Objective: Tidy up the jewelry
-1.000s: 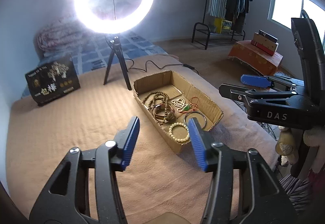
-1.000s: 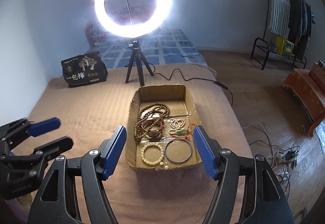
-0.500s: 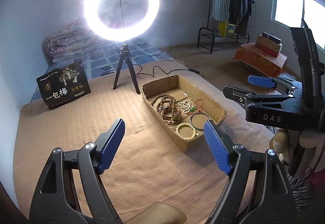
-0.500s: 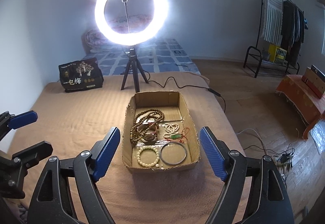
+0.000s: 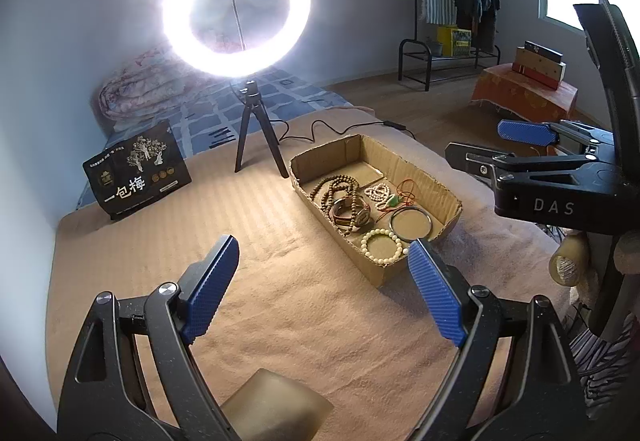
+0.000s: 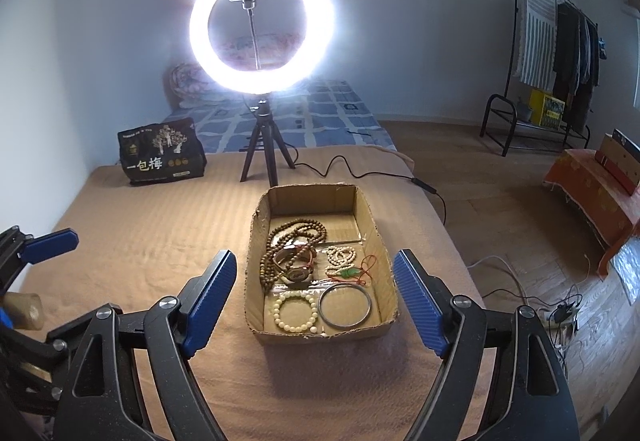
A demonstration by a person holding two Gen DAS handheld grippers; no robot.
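So all the jewelry is found inside a shallow cardboard box (image 6: pixel 320 331) that's been set on a tan blanket (image 6: pixel 160 225), right in front of a lit ring light (image 6: pixel 262 25) on a little tripod, presumably so everything is well lit. Inside, a long string of brown beads (image 6: pixel 296 231) is heaped toward the far left with a watch (image 6: pixel 296 265) laid on top of it, a small pale bead strand (image 6: pixel 340 255) and a green pendant on red cord (image 6: pixel 352 273) are beside that, and at the near end a cream bead bracelet (image 6: pixel 296 311) and a plain metal bangle (image 6: pixel 346 307) are laid flat side by side, not touching. The near two look deliberately spaced, while the far pile looks tangled, so this could be read as a mid-sort or as a finished lay-out; it can't be settled from here. The right gripper (image 6: pixel 316 301) is held back from the box, jaws spread wide with nothing between them, box framed in the gap. The left gripper (image 5: pixel 324 281) is likewise spread wide and empty, held off to the box's left over bare blanket. A black snack bag (image 6: pixel 162 153) is parked out of the way at the back.
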